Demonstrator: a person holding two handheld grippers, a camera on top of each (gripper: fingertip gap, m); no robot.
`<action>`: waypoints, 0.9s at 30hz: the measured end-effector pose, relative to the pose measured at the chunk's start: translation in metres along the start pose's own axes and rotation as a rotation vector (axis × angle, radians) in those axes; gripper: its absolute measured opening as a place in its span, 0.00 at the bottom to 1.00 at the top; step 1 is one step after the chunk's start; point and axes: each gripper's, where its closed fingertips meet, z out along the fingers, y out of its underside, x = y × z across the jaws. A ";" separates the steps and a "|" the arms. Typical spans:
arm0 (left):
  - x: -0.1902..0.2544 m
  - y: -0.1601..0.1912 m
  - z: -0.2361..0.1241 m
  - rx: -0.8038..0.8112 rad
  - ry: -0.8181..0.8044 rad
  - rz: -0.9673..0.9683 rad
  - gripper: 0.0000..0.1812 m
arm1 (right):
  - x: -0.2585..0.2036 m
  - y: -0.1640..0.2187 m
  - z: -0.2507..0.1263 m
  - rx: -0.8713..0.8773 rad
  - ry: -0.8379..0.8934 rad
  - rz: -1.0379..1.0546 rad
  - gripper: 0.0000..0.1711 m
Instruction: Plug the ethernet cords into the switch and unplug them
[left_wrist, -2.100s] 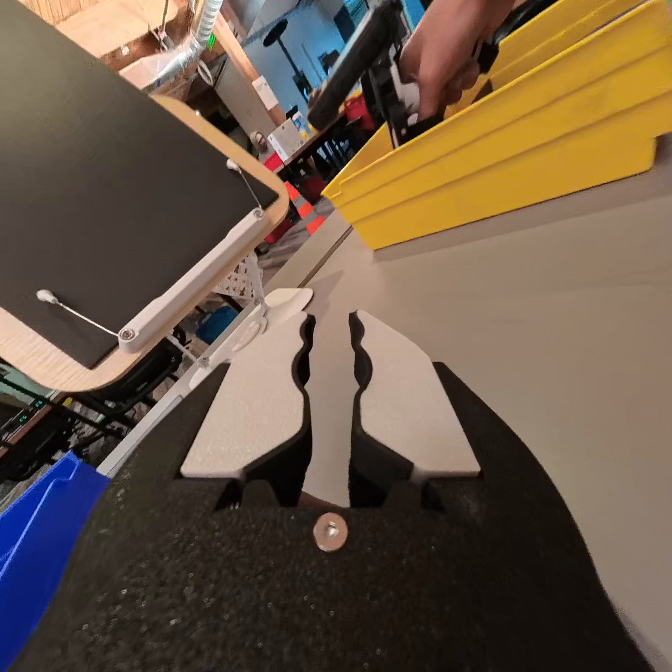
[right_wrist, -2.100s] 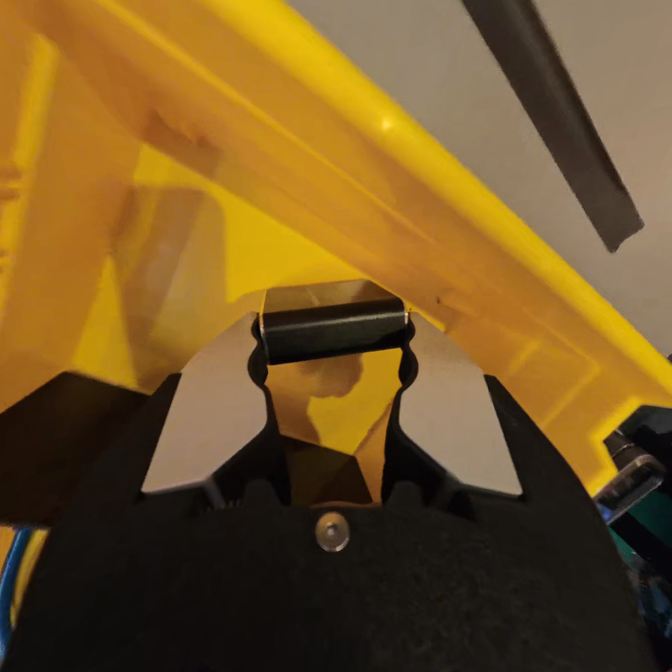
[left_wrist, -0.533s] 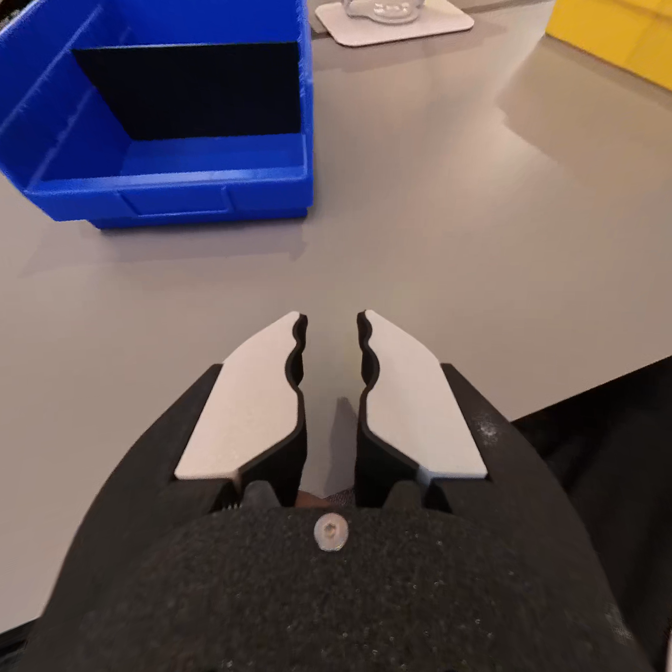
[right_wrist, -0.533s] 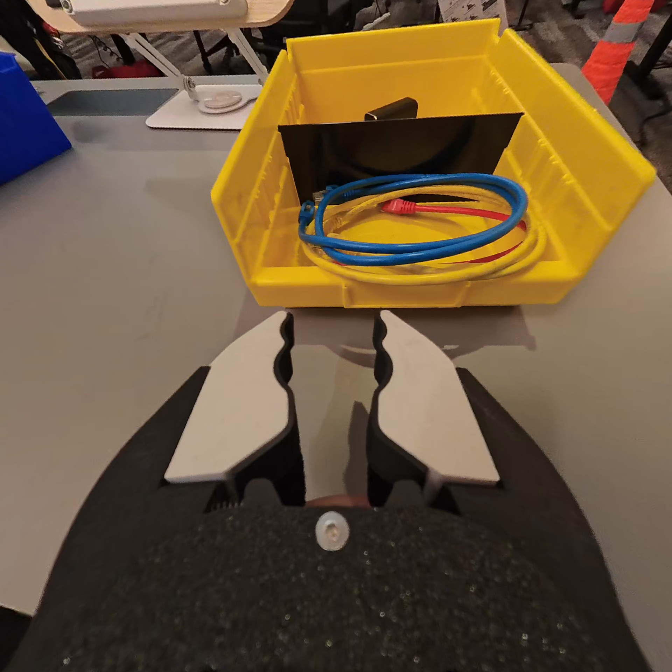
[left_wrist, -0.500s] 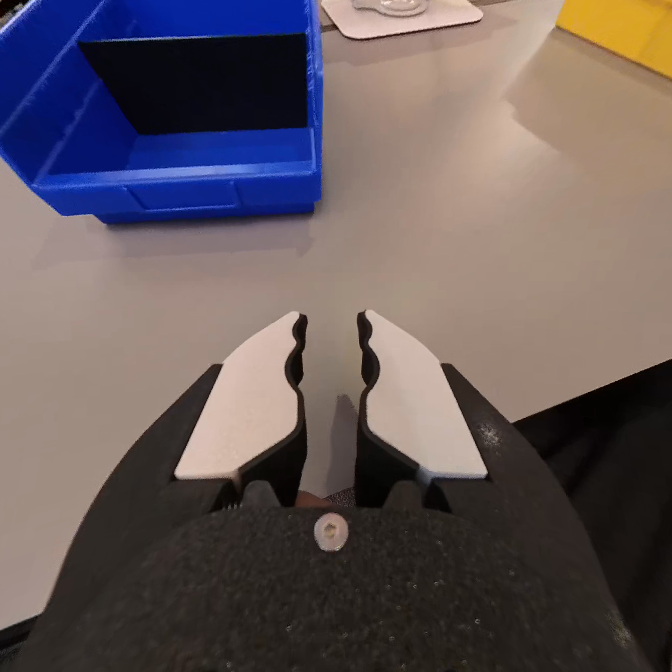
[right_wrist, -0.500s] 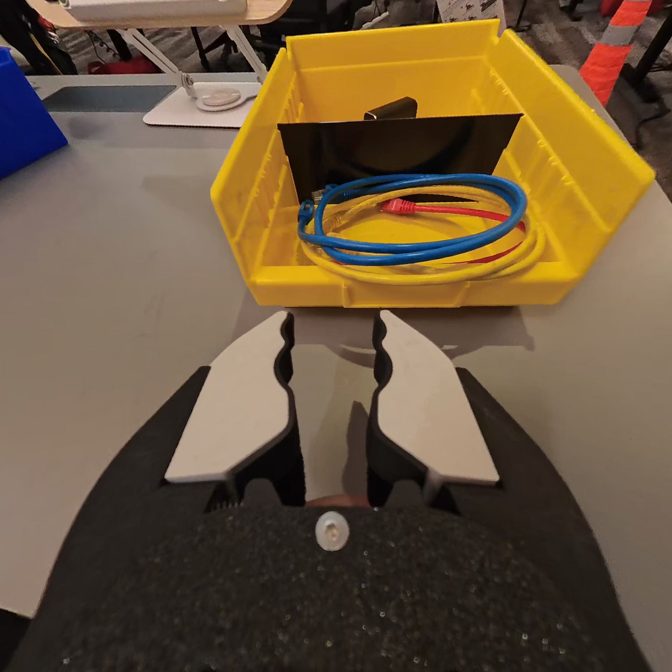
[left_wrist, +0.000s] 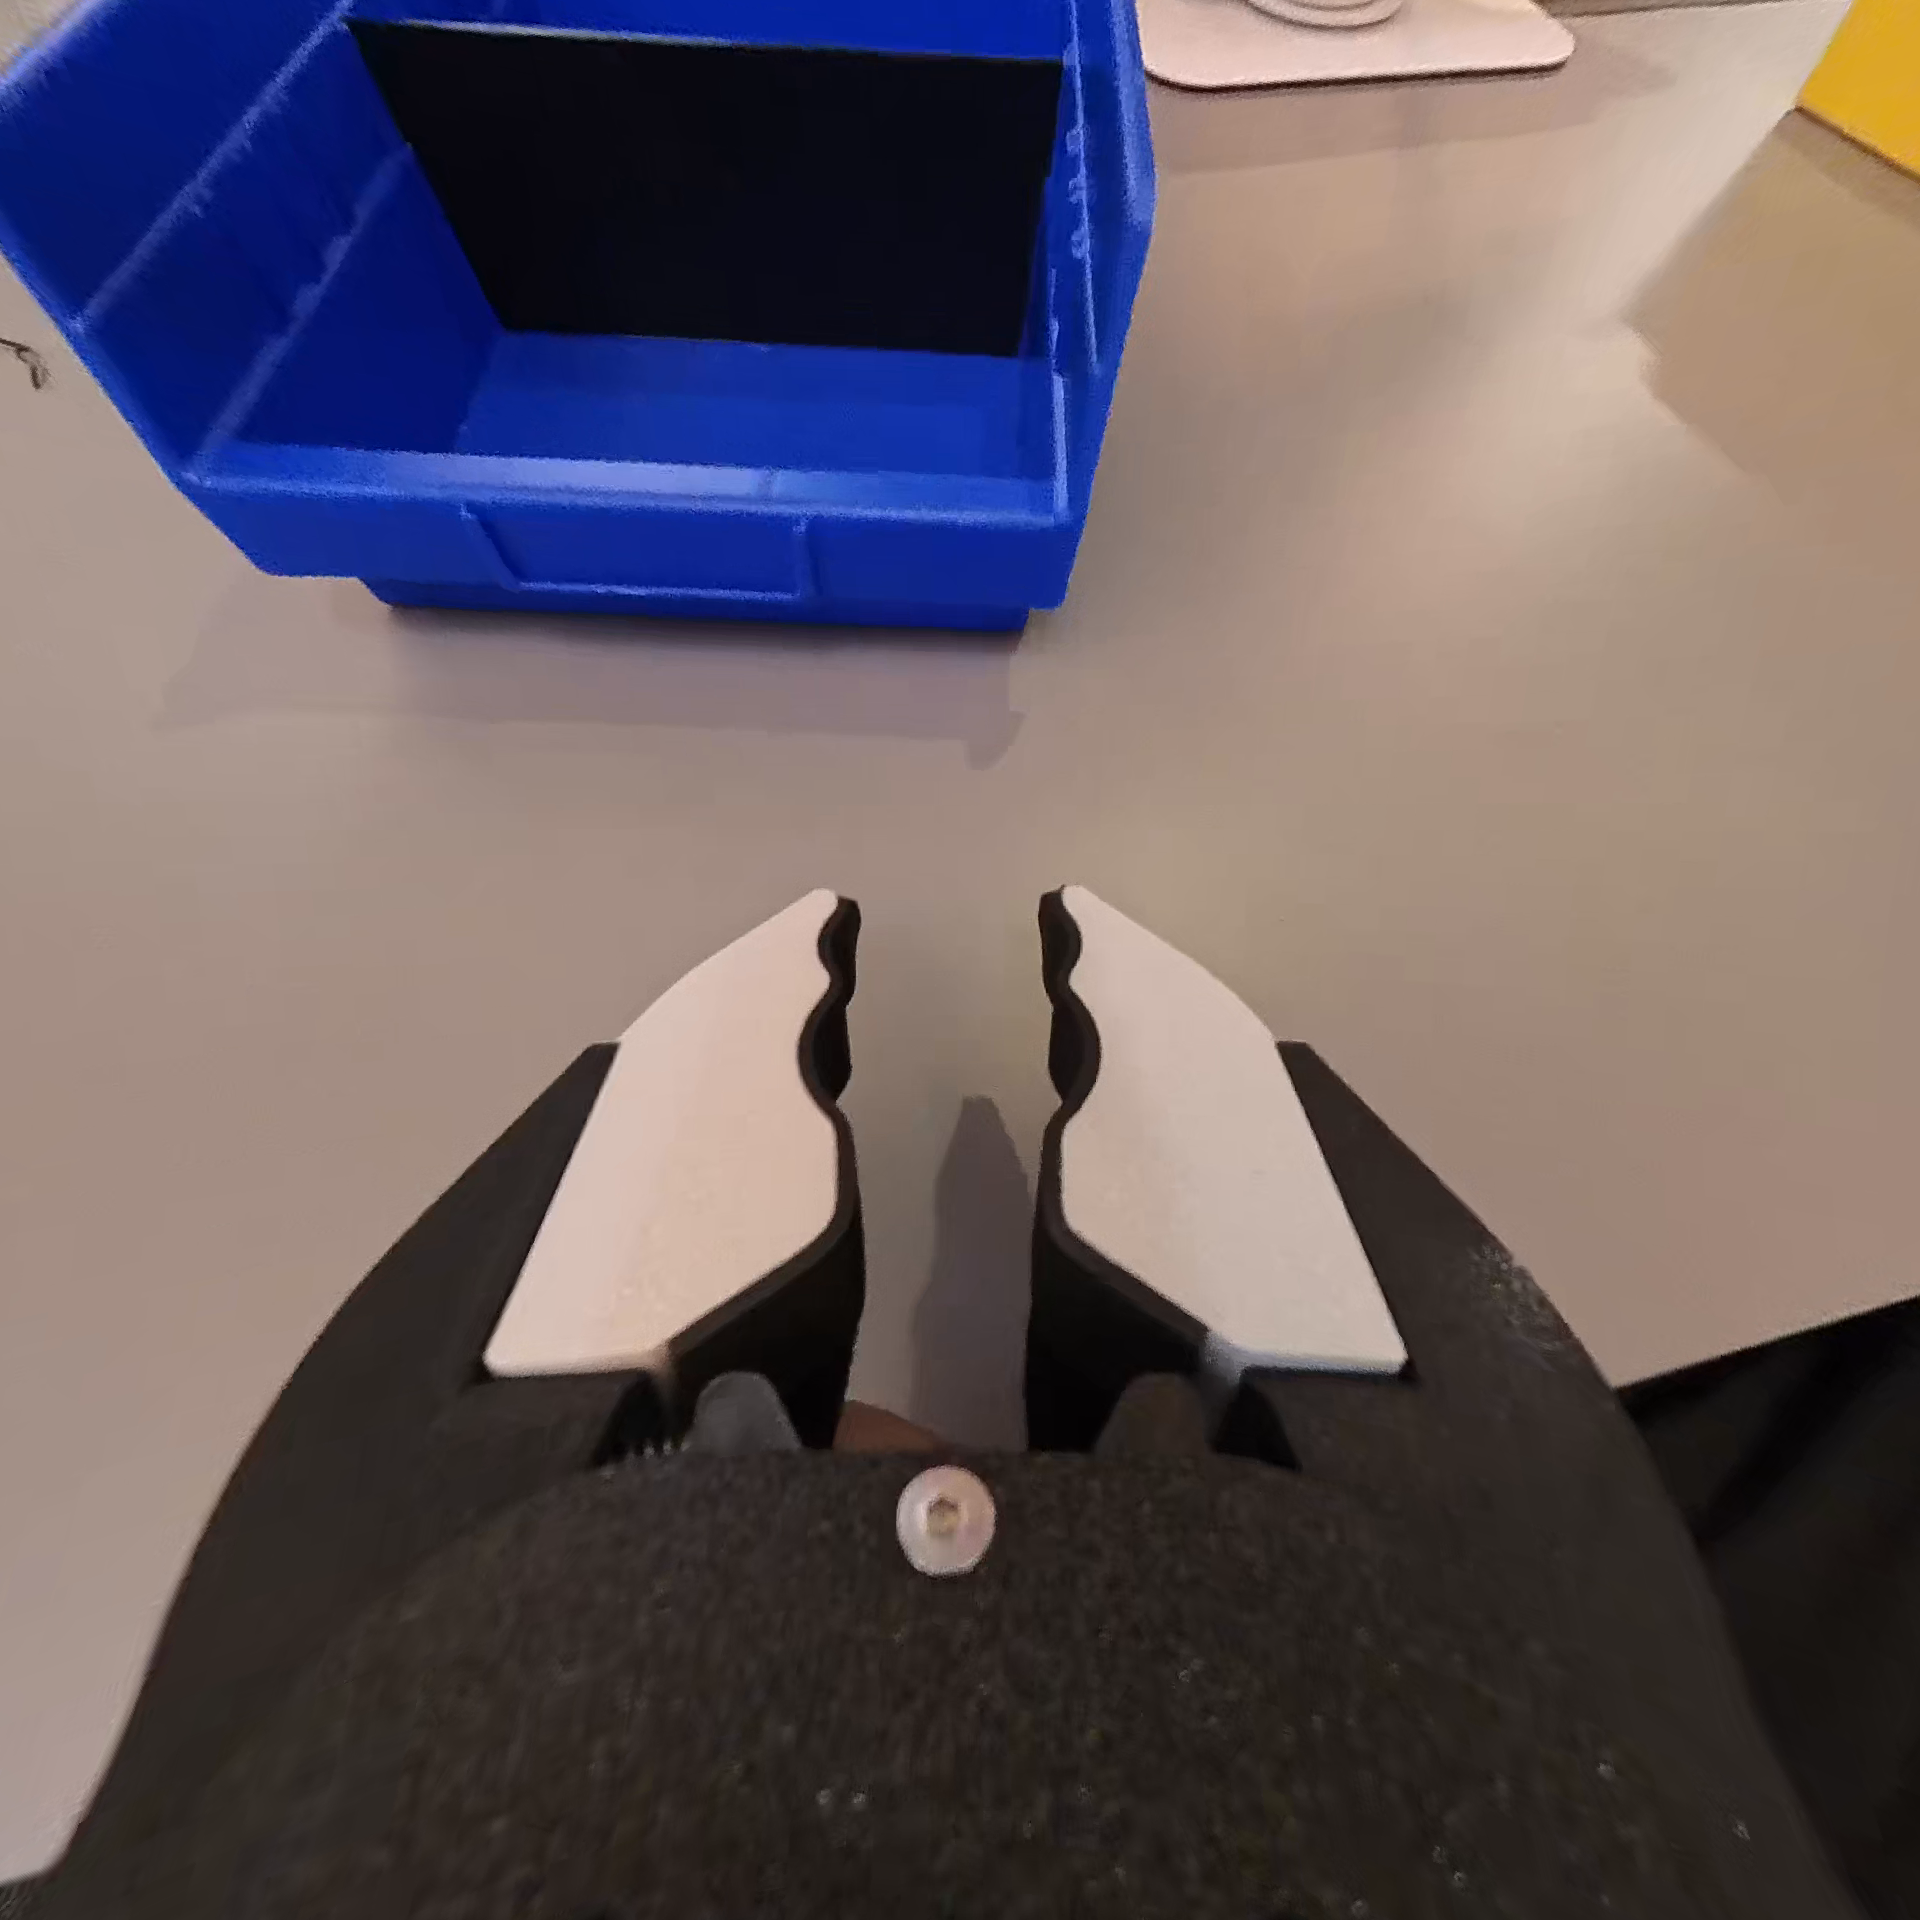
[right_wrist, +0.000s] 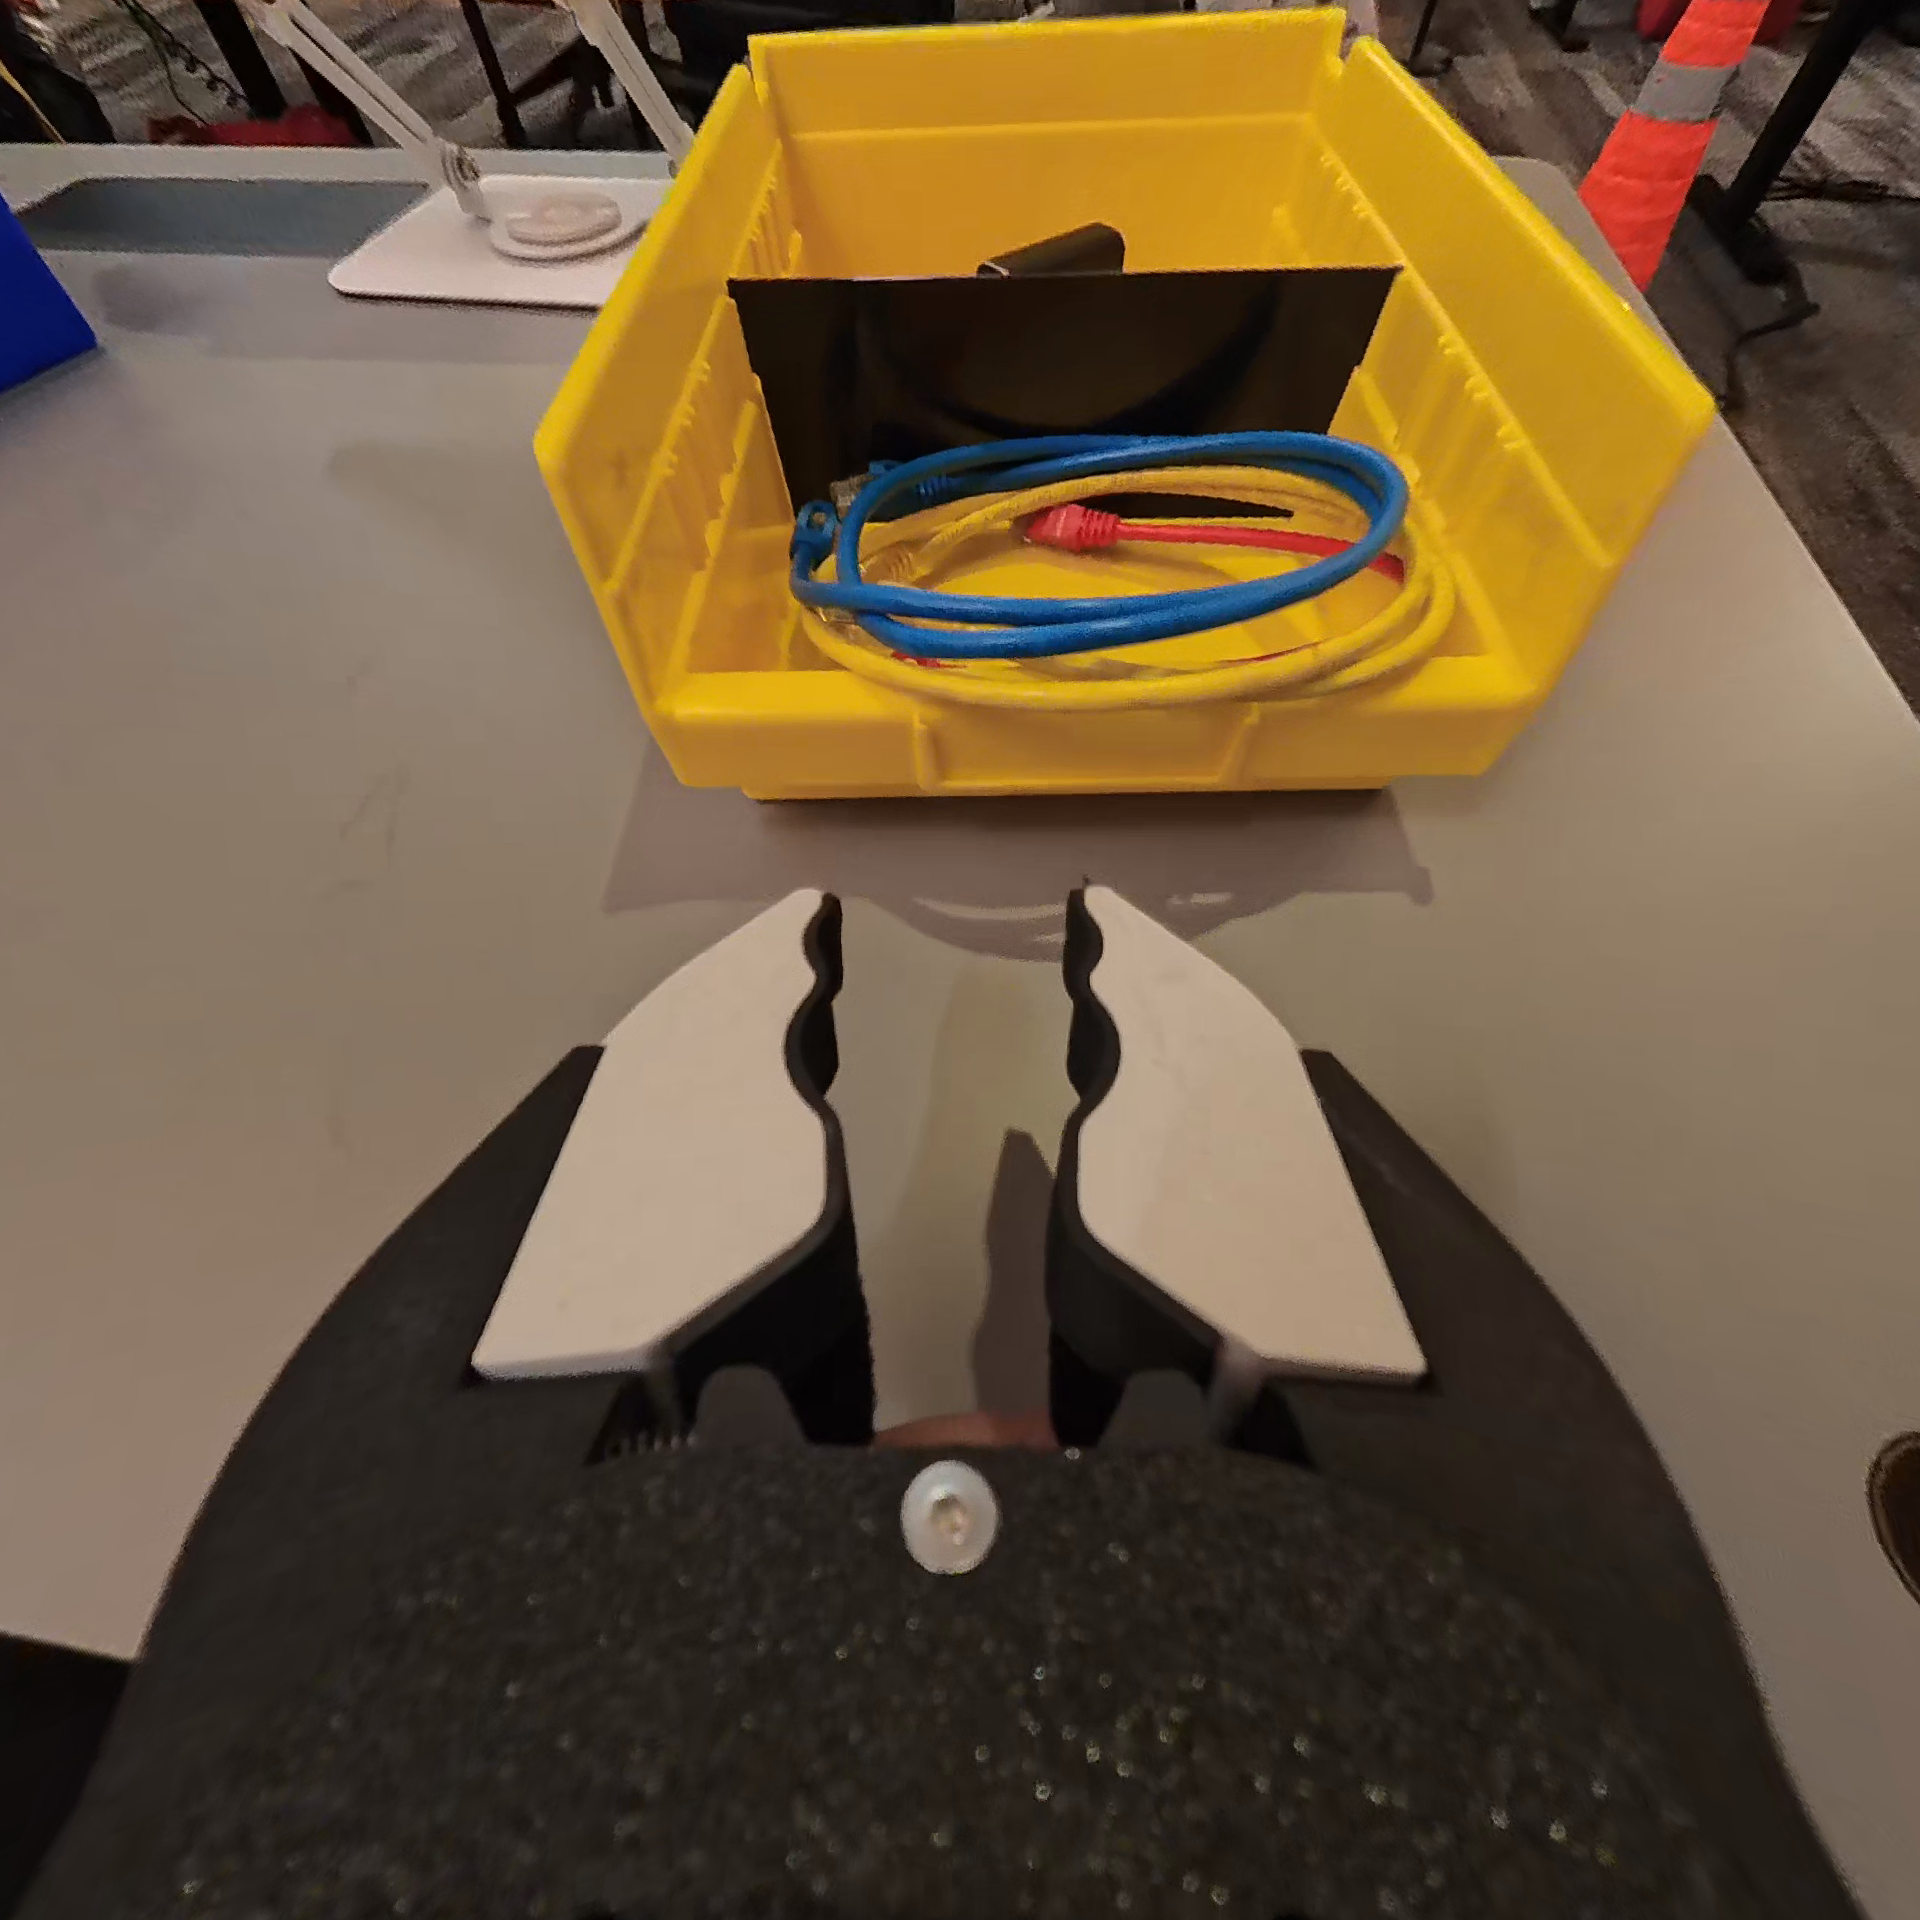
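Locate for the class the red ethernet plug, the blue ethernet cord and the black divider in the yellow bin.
red ethernet plug (right_wrist: 1070, 528): right wrist view, on the plug's boot.
blue ethernet cord (right_wrist: 1049, 613): right wrist view, on the coil's near loop.
black divider (right_wrist: 1060, 358): right wrist view, on the panel's middle.

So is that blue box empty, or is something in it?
The front part of the blue box is empty: only bare blue floor shows. A black divider stands across it, so what lies behind cannot be told.
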 end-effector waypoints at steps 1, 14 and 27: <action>-0.001 -0.002 0.000 0.008 -0.001 -0.007 0.19 | 0.002 0.002 -0.001 -0.006 0.006 0.001 0.24; 0.045 -0.014 0.006 0.064 0.096 0.114 0.18 | -0.059 -0.012 0.020 0.016 -0.059 -0.179 0.42; 0.209 -0.042 0.036 0.100 0.443 0.236 0.27 | -0.158 -0.031 0.073 -0.034 -0.334 -0.158 0.52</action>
